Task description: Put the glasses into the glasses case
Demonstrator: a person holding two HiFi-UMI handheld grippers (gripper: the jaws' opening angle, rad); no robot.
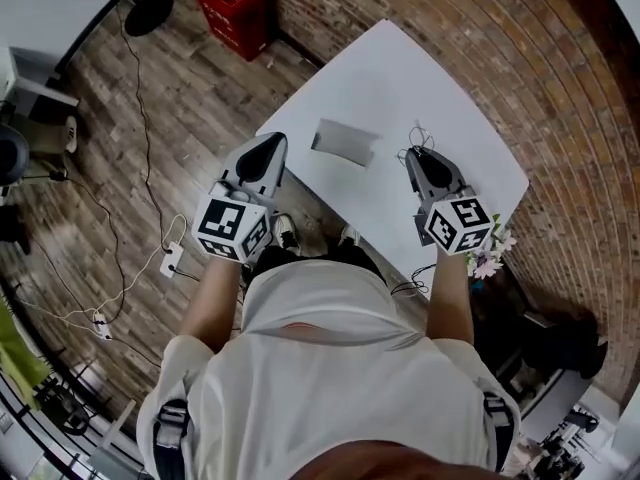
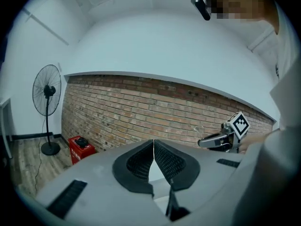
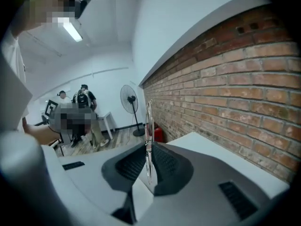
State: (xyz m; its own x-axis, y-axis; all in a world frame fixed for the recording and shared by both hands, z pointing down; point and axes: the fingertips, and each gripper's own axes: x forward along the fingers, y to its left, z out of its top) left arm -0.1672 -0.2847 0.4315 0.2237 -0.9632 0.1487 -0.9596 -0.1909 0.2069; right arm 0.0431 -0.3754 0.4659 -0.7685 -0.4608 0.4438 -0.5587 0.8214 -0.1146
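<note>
A grey glasses case [image 1: 343, 142] lies shut on the white table [image 1: 400, 78], between my two grippers. My right gripper [image 1: 418, 155] is over the table's right side, shut on thin wire-framed glasses [image 1: 417, 136]. In the right gripper view the glasses [image 3: 149, 121] stand edge-on between the pads of the right gripper [image 3: 148, 150] and stick out past the tips. My left gripper [image 1: 272, 146] hovers at the table's left edge, left of the case. In its own view the left gripper [image 2: 153, 147] has its jaws together with nothing between them. The case is hidden in both gripper views.
A red crate [image 1: 234, 8] and a fan base [image 1: 150, 13] stand on the wooden floor beyond the table. Cables and a power strip [image 1: 170, 260] lie on the floor at left. Small flowers [image 1: 490, 258] sit by the table's near right edge. A brick wall [image 2: 155, 107] runs behind the table.
</note>
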